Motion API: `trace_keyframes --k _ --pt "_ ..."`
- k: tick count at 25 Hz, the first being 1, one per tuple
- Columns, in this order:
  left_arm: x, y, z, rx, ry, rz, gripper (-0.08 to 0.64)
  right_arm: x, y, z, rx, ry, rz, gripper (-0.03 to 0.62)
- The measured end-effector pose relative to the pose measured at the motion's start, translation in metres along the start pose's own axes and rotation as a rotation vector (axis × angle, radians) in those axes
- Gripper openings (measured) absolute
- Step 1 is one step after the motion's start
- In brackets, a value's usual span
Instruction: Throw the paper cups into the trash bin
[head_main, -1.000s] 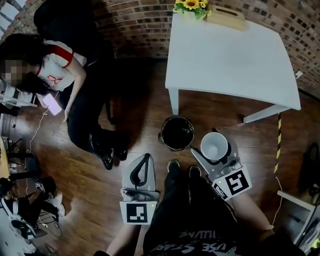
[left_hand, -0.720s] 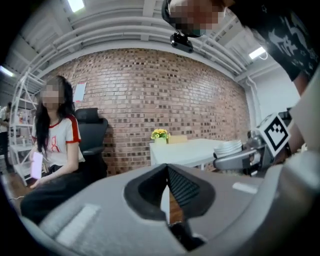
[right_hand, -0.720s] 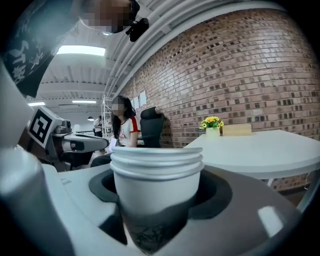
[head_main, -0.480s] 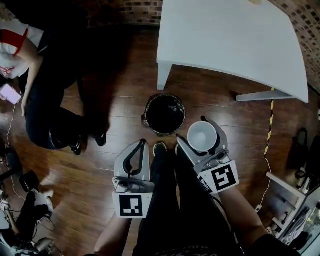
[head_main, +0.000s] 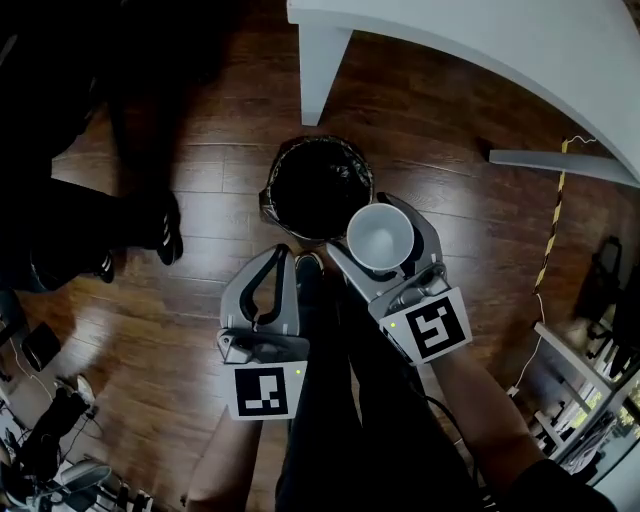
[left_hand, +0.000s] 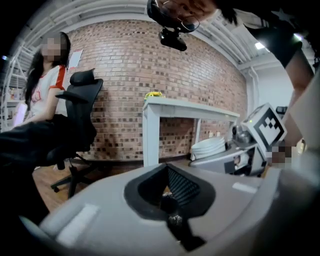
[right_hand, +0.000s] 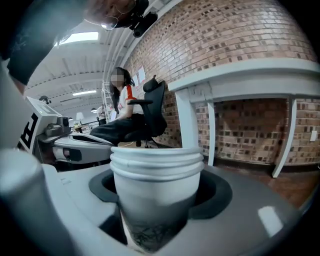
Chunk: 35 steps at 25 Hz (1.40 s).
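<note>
A stack of nested white paper cups (head_main: 380, 238) stands upright, mouth up, between the jaws of my right gripper (head_main: 372, 230), which is shut on it. In the head view the cups overlap the near right rim of the round black-lined trash bin (head_main: 305, 185) on the wooden floor. The right gripper view shows the cups (right_hand: 156, 190) up close, filling the right gripper (right_hand: 157, 186). My left gripper (head_main: 278, 254) hangs just short of the bin on its near left, shut and empty. In the left gripper view the left gripper (left_hand: 167, 172) has nothing in it, and the cups (left_hand: 214, 147) show at the right.
A white table (head_main: 500, 40) stands beyond the bin, one leg (head_main: 322, 65) close behind it. A seated person's dark legs and shoes (head_main: 140, 225) are at the left. That person sits by an office chair (left_hand: 80, 107). My own legs (head_main: 330, 400) are between the grippers.
The view has tipped down and moved toward the bin. My right gripper has carried the cups from beside the bin to over its near right rim. The left gripper has kept alongside, still shut.
</note>
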<state>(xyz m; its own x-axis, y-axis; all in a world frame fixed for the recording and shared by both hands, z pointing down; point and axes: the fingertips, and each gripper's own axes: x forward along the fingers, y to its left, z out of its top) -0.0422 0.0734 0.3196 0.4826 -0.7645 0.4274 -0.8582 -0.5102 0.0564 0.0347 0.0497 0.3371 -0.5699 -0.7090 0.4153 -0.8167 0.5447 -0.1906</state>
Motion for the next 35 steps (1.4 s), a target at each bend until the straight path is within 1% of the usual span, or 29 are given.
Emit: trace_keyframes --k 1,4,6,9,12,14,17,20,22,24,26,31,35 --pt "0.008 0.0 -0.013 -0.005 0.018 -0.002 0.005 0.006 -0.004 -0.013 0.003 0.02 0.004 0.351" --pt "0.032 0.001 -0.057 -0.039 0.089 -0.008 0.005 0.021 -0.02 -0.054 -0.032 0.059 0.016 0.351" --pt "0.048 0.005 -0.08 -0.044 0.124 -0.008 0.005 0.032 -0.029 -0.072 -0.032 0.075 0.025 0.351" --pt "0.066 0.012 -0.101 -0.049 0.121 0.014 0.005 0.046 -0.038 -0.091 -0.017 0.093 0.036 0.351" --pt "0.074 0.019 -0.12 -0.089 0.128 0.053 0.005 0.058 -0.041 -0.106 0.009 0.114 0.036 0.351" --pt "0.079 0.023 -0.132 -0.102 0.142 0.073 0.005 0.066 -0.04 -0.117 0.015 0.135 0.04 0.351" --pt "0.084 0.028 -0.144 -0.111 0.157 0.102 0.005 0.077 -0.039 -0.139 0.015 0.193 0.039 0.351" --pt "0.085 0.035 -0.153 -0.143 0.164 0.132 0.005 0.087 -0.039 -0.159 0.06 0.256 0.033 0.353" --pt "0.084 0.038 -0.157 -0.159 0.164 0.141 0.005 0.093 -0.039 -0.169 0.052 0.289 0.024 0.353" --pt "0.084 0.039 -0.159 -0.164 0.163 0.139 0.005 0.096 -0.04 -0.176 0.025 0.322 0.006 0.353" --pt "0.085 0.038 -0.16 -0.158 0.168 0.131 0.005 0.098 -0.04 -0.182 0.012 0.349 0.005 0.356" --pt "0.086 0.035 -0.163 -0.157 0.172 0.117 0.005 0.1 -0.038 -0.191 0.018 0.38 0.014 0.359" --pt "0.088 0.029 -0.161 -0.137 0.167 0.089 0.005 0.101 -0.038 -0.194 0.033 0.385 0.011 0.371"
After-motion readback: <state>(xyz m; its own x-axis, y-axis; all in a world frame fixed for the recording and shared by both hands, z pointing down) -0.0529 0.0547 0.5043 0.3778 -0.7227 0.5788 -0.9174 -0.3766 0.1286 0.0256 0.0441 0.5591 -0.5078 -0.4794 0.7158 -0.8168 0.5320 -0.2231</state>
